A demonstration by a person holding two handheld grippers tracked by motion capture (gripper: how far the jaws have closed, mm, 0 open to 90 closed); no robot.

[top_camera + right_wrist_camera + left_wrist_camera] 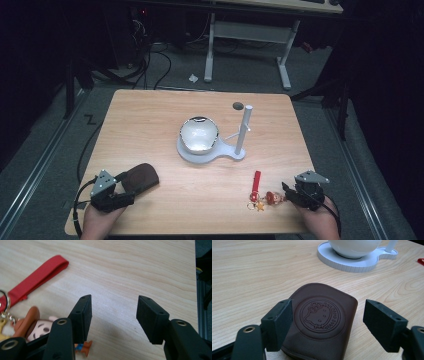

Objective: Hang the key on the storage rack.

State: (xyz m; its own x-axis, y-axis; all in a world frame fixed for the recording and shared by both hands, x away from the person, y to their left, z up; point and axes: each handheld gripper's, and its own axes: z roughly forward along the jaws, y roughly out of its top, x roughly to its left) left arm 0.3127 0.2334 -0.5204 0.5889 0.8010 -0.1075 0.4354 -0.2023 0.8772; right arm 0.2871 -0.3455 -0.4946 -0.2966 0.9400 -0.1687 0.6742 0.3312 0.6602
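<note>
A brown leather pouch (141, 178) with an embossed cartoon stamp (322, 315) lies flat at the table's front left. My left gripper (124, 188) is open, its jaws (328, 312) standing on either side of the pouch's near end with a gap on the right side. At the front right lies a keychain with a red strap (256, 181) (37, 277), metal rings and a small doll figure (271, 198) (37, 327). My right gripper (286, 193) is just right of the figure, open (113, 307), with bare wood between its pads.
A shiny bowl (199, 134) (354, 247) sits on a white stand base (230, 153) (347, 263) at the table's middle, with a white upright post (244, 125) on its right. A dark round hole (238, 105) marks the table behind it. A desk frame stands beyond.
</note>
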